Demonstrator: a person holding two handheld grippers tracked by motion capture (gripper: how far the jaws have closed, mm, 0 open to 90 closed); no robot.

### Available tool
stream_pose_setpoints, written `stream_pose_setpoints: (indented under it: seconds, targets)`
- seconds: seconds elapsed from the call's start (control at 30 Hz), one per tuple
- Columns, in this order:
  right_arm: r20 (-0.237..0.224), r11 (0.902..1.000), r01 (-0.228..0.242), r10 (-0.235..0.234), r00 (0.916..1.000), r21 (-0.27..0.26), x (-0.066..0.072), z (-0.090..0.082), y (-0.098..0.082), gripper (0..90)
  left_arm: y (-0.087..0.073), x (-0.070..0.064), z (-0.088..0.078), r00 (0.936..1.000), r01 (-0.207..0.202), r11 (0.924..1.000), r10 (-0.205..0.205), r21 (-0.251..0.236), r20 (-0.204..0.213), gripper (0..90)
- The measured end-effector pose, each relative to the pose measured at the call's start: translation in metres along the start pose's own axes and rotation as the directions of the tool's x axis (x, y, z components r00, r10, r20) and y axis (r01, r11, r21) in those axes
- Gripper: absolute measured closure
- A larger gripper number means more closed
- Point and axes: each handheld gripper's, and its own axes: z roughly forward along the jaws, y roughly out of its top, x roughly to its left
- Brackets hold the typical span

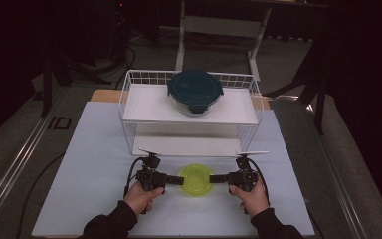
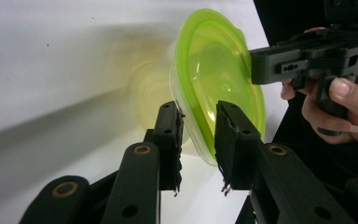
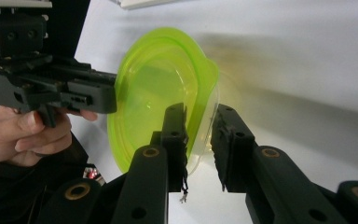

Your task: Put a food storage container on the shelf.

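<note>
Left gripper [image 1: 175, 179] and right gripper [image 1: 218, 178] meet at the lower middle of the high view, each straddling one side of the green lidded container [image 1: 196, 180]. We come at it from opposite sides, we judge, so that it can be lifted level rather than tipped.

Seen from the left gripper view, our pads [image 2: 170, 135] bracket the container's rim [image 2: 200, 140]; a sliver of gap seems to remain, so we read these jaws as closing in, not yet pressing. On the right gripper view the rim [image 3: 200, 135] sits between the pads [image 3: 175, 135] in the same way, near but seemingly not clamped.

Under the container lies a white tabletop [image 1: 94, 164], plain and matte. Higher in the frame stands a white wire rack [image 1: 129, 107] with two shelves; its upper shelf carries a glass container with a dark teal lid [image 1: 195, 90], its lower one is free, a likely destination. Beyond, at the top, the room is dim, with a grey floor and table legs [image 1: 181, 40].
</note>
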Motion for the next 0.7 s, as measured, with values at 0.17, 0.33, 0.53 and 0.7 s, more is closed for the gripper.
stream_pose_setpoints:
  seconds: [0.17, 0.33, 0.53, 0.7]
  targets:
    - [-0.016, 0.9998, -0.011, 0.011, 0.9998, 0.015, 0.001, 0.001, -0.002, 77.2, -0.002, -0.002, 0.001, 0.9999, 0.011, 0.9998, -0.011, 0.016, 0.008, 73.3]
    - [-0.03, 0.9998, -0.007, 0.008, 0.9995, 0.02, 0.003, 0.001, -0.006, 78.1, -0.002, -0.004, 0.001, 0.9994, 0.034, 0.9991, -0.033, 0.024, -0.011, 75.8]
    - [-0.025, 0.9998, 0.005, -0.004, 0.9997, 0.02, 0.007, -0.001, -0.008, 80.1, -0.005, -0.008, -0.001, 0.9982, 0.057, 0.9981, -0.057, 0.022, -0.019, 78.2]
    - [-0.001, 0.9996, 0.017, -0.017, 0.9998, 0.02, 0.012, -0.003, -0.008, 81.3, -0.003, -0.013, -0.005, 0.9991, 0.034, 0.9993, -0.034, 0.014, -0.027, 80.5]
